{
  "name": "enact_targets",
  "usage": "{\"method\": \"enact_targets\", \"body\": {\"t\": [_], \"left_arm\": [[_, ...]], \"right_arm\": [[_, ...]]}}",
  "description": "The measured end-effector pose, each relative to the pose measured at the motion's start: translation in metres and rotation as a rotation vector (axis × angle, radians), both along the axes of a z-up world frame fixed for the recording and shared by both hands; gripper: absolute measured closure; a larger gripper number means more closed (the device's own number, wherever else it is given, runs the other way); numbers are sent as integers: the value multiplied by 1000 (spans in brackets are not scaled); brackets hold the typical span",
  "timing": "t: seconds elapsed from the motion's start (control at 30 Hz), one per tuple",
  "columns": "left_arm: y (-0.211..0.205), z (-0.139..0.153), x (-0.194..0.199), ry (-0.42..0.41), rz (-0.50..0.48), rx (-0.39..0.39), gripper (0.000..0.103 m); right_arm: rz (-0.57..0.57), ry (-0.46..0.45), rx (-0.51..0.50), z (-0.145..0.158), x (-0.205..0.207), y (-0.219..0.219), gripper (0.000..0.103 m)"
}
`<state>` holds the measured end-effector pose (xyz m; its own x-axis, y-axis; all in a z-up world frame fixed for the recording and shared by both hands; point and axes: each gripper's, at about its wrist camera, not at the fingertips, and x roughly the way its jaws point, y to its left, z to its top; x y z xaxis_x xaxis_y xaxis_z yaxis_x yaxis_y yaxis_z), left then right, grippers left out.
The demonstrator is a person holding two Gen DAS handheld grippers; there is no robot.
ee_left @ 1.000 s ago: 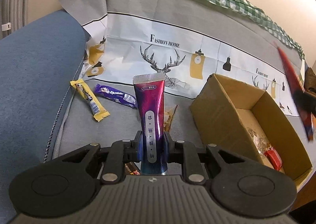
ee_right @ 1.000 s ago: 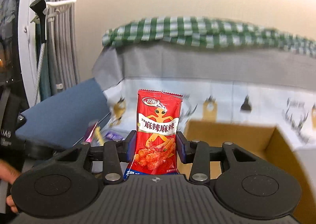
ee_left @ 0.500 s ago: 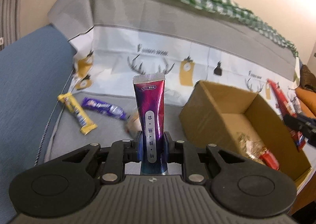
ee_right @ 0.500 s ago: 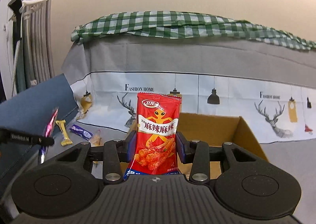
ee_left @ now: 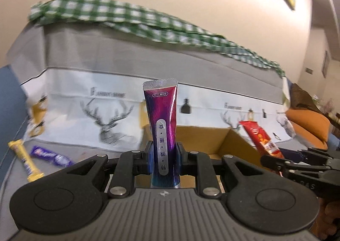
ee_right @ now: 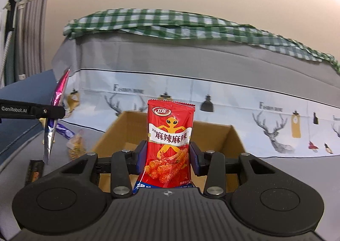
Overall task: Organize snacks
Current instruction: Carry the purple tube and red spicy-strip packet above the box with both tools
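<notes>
My left gripper (ee_left: 163, 157) is shut on a purple snack sachet (ee_left: 162, 122), held upright in front of the open cardboard box (ee_left: 214, 139). My right gripper (ee_right: 167, 155) is shut on a red spicy-snack packet (ee_right: 169, 145), upright over the near side of the box (ee_right: 223, 134). Each gripper shows in the other's view: the right gripper's red packet (ee_left: 262, 140) at the right of the left wrist view, the left gripper's purple sachet (ee_right: 55, 113) at the left of the right wrist view.
A yellow bar (ee_left: 24, 161) and a purple bar (ee_left: 50, 156) lie on the grey sofa seat left of the box. A small beige packet (ee_right: 75, 145) and a dark bar (ee_right: 34, 172) lie nearby. A deer-print cover (ee_right: 212, 92) and green checked cloth (ee_right: 170, 22) drape the backrest.
Both grippers have moved toward the box with their packets held. The left gripper swung right and tilted up; the box now sits straight ahead of it.
</notes>
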<state>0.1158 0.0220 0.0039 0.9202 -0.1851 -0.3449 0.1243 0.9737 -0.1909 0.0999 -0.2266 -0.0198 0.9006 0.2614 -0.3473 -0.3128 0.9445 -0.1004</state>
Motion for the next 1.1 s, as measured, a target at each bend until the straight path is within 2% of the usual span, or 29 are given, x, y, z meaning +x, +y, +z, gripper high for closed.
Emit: {"method": "enact_targets", "body": {"t": [0.2,0.37,0.63,1.1], "left_arm": [[-44,3,6,-95,-95,79,81],[-67,1,15,-132,-157,131,81],[-67,-8,25,-72,-168,78,81],[-72,-9,24,-64,-201,90,81]], "right_arm": [[-64,14,5,-3,9,-19,60],[-113,8,7,-4,12,-24,60],[-163,12,25,-5,21,-21,60],[-185,30,43,-6,27,-16,60]]}}
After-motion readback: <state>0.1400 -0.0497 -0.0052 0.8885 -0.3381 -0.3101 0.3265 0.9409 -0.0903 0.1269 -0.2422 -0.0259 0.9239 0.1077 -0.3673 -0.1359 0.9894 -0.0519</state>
